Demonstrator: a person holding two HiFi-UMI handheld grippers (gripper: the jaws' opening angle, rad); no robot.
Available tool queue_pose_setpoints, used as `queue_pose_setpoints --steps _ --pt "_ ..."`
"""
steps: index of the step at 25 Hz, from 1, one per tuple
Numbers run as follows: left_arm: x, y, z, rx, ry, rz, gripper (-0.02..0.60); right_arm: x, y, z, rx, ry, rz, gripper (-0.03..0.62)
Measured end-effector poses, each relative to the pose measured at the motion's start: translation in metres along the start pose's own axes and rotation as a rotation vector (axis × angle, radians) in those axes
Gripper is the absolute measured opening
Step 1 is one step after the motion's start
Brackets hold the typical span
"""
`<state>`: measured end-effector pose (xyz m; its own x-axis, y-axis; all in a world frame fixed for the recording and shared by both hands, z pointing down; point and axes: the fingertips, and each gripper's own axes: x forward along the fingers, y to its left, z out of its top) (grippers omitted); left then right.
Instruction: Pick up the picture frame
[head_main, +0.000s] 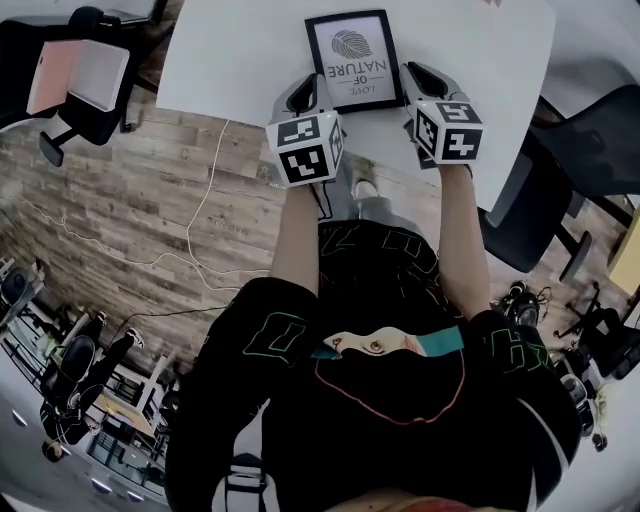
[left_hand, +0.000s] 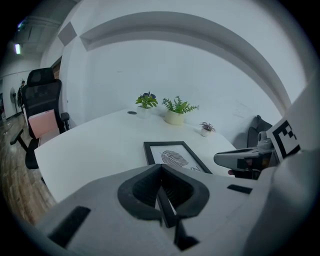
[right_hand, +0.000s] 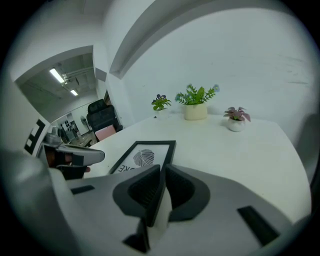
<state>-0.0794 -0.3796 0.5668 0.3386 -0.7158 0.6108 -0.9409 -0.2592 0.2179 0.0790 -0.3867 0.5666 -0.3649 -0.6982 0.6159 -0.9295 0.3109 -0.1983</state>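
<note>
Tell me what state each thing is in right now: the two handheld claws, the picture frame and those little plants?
left gripper: jaws shut, nothing held.
right gripper: jaws slightly apart, nothing between them.
picture frame: lying flat and face up on the table, not gripped.
potted plants: three, all upright at the table's far side.

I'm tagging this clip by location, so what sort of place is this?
Probably an office or meeting room: a white table, a black office chair beside it, and strip ceiling lights over a further room beyond.
</note>
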Motion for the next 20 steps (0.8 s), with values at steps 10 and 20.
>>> queue_pose_setpoints --steps 10,20 --pt "0.033 0.005 -0.006 -0.024 0.068 -0.044 0.092 0.034 -0.007 -0.005 0.034 0.061 0.007 0.078" --pt "0.055 0.016 -0.013 -0.047 0.150 -0.045 0.132 0.060 -0.002 -0.007 0.051 0.135 0.040 0.118"
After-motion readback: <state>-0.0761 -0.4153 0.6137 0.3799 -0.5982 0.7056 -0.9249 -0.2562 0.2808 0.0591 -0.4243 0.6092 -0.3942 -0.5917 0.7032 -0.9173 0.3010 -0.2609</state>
